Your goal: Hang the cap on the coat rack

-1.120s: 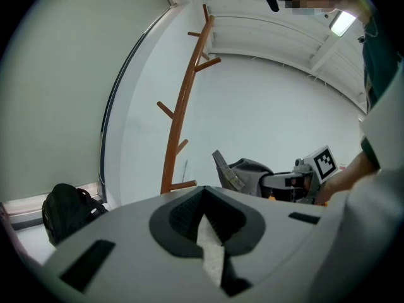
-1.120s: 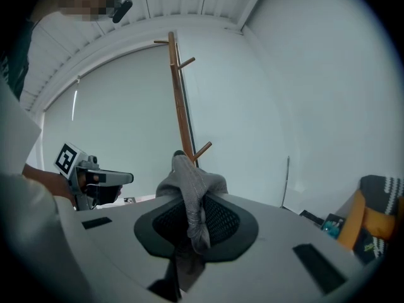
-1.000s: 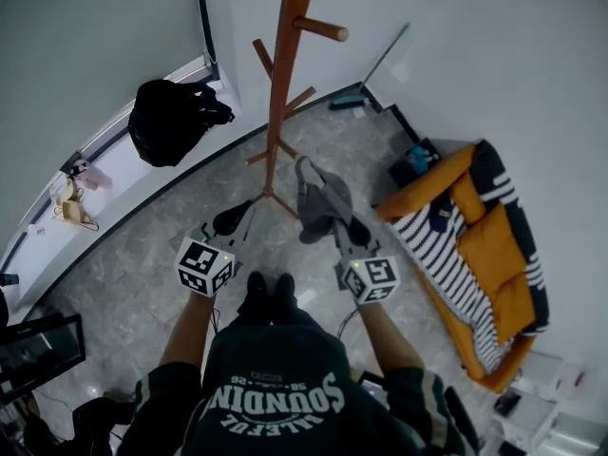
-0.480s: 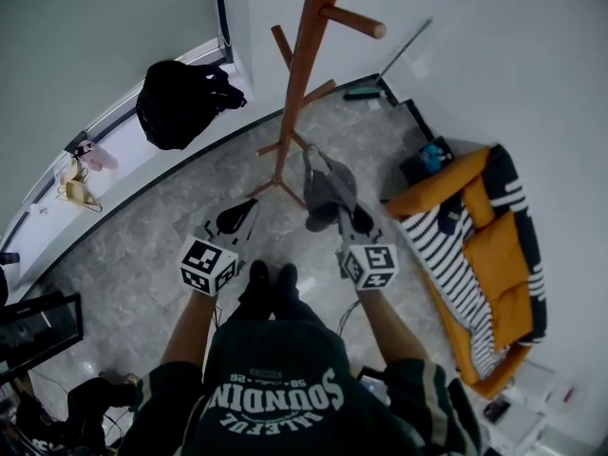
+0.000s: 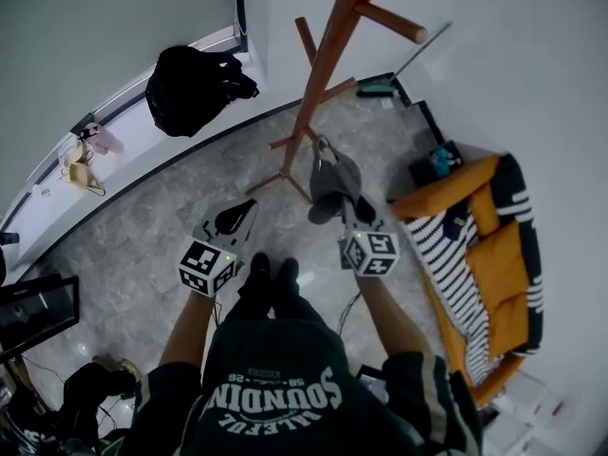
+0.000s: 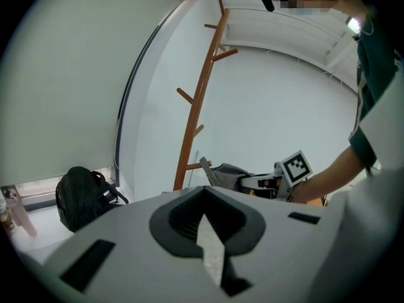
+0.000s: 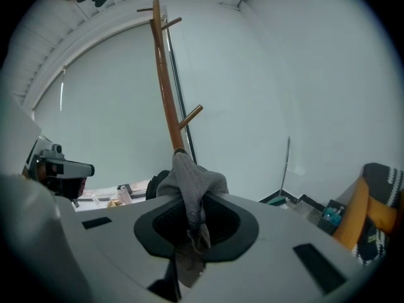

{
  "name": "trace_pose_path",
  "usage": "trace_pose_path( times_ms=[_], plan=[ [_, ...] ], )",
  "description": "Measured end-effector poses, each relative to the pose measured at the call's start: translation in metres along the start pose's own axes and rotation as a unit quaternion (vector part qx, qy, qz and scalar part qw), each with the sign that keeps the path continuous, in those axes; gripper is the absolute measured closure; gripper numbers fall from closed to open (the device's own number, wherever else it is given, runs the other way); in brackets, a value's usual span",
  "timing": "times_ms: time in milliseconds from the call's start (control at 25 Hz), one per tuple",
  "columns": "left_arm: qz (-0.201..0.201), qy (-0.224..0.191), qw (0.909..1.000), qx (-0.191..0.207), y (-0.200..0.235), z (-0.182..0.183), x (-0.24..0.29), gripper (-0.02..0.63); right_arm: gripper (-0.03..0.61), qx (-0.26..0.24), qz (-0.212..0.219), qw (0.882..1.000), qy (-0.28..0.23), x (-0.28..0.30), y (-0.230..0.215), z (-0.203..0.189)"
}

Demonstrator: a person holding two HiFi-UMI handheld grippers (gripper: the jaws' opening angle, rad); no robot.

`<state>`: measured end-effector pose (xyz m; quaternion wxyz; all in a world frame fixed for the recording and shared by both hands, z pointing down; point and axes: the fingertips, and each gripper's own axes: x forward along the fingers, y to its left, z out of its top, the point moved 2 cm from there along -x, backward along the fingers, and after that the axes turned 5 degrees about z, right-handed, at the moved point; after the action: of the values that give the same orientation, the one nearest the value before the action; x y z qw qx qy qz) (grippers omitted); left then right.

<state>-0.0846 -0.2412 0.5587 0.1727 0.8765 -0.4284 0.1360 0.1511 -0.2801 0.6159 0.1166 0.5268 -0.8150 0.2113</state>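
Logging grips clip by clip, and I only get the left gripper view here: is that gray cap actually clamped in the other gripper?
Observer: Yes. In the right gripper view, the right gripper is shut on the cap, with fabric pinched between its jaws.
Operator: Is it touching the coat rack?
Observer: No, the head view shows floor between them.
Operator: What lies farther right?
Observer: An orange and striped sofa.

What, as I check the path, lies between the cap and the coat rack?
Nothing; the left gripper view shows a bare gap between cap and coat rack.
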Motion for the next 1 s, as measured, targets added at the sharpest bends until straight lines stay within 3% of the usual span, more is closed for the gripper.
trace_pose_path(
  times_ms=[1000],
  plan=[
    [0.039,0.021,0.9985,-0.032,0.018,-0.028,-0.023,0.614,0.537,-0.015,0.008,0.996,0.085,0.079,0.004,-0.047]
  ],
)
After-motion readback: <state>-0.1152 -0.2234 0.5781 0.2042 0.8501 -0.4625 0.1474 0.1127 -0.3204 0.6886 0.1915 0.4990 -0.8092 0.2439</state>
